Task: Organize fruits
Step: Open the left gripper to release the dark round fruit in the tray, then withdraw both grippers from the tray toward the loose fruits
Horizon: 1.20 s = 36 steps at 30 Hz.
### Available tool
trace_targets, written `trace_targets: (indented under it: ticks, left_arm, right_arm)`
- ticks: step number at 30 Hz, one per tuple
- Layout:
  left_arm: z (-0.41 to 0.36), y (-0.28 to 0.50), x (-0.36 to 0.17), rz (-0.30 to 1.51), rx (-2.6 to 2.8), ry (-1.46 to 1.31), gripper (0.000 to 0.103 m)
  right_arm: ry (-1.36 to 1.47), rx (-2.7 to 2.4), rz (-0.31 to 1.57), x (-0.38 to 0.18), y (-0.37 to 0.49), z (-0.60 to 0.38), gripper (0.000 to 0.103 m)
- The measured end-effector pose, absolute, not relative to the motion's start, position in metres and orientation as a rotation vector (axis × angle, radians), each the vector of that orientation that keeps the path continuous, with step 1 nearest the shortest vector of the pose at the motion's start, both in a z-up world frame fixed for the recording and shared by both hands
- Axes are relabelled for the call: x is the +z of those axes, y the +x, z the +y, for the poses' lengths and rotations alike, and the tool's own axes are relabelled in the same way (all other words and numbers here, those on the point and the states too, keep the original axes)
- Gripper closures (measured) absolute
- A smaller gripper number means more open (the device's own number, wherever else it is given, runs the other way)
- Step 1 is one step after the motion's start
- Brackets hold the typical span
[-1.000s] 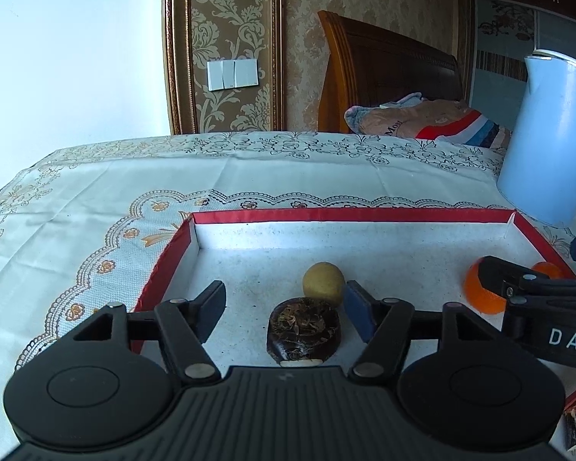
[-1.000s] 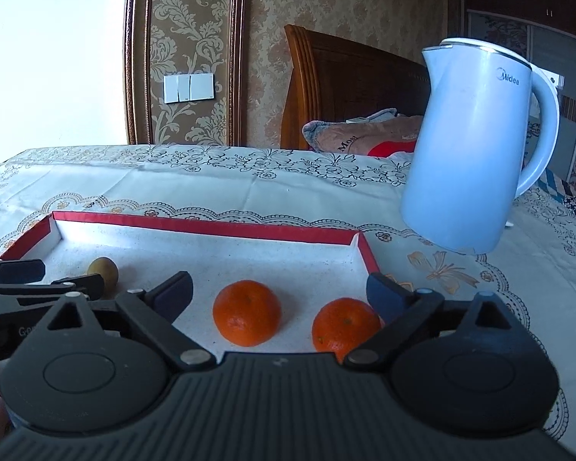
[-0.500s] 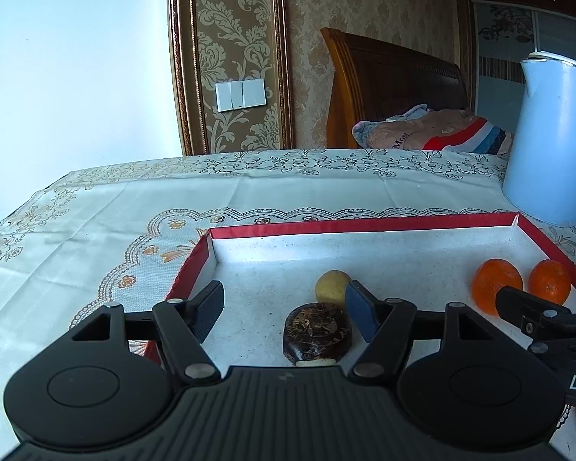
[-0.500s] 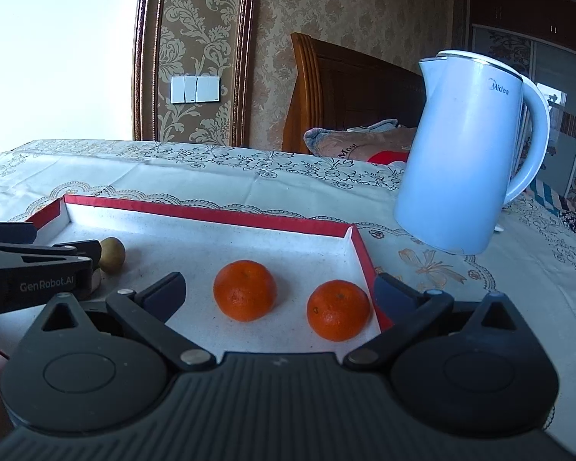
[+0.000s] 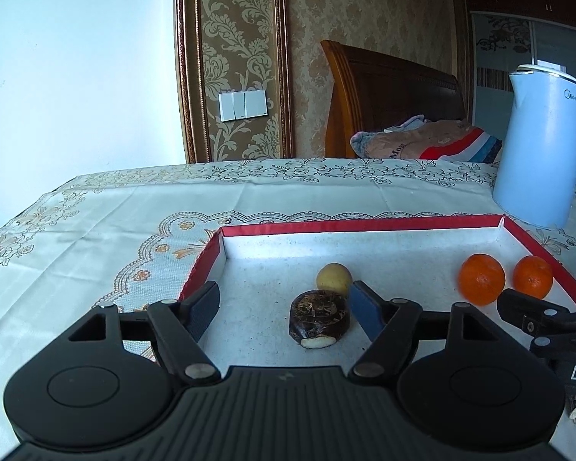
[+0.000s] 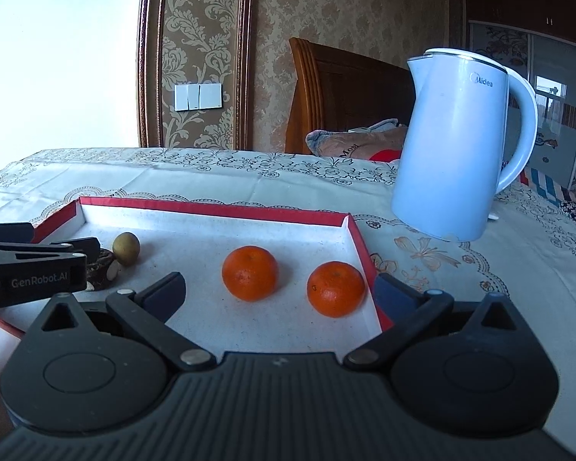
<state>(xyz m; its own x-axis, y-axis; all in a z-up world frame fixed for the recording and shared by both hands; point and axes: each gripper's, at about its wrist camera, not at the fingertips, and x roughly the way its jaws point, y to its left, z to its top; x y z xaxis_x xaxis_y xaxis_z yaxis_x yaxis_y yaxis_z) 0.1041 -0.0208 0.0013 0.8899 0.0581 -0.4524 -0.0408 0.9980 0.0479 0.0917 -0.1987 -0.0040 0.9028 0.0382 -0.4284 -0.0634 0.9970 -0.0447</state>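
A red-rimmed tray (image 5: 364, 224) with a white floor holds the fruits. A dark brown water chestnut (image 5: 319, 318) and a small yellow-green fruit (image 5: 334, 276) lie at its left; in the right wrist view they are the chestnut (image 6: 104, 269) and the small fruit (image 6: 126, 253). Two oranges (image 5: 481, 278) (image 5: 532, 274) lie at its right, also in the right wrist view (image 6: 249, 272) (image 6: 336, 288). My left gripper (image 5: 284, 305) is open and empty, above the chestnut. My right gripper (image 6: 280, 292) is open and empty, above the oranges.
A pale blue kettle (image 6: 453, 146) stands on the patterned tablecloth (image 5: 134, 207) just past the tray's far right corner. A wooden headboard (image 5: 391, 92) and a pillow lie behind the table. The tablecloth left of the tray is bare.
Both grippers have drawn back and risen a little, so the tray and fruits show more fully. The fruits have not moved. Both jaws stay open.
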Motion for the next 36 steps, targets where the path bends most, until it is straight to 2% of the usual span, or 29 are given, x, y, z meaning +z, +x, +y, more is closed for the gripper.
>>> trace_targets:
  ticks: [36]
  left_arm:
    - [-0.016,0.052,-0.001,0.481,0.004,0.018,0.026]
  right_arm:
    - [0.058,0.089,0.445,-0.008,0.043,-0.222,0.0]
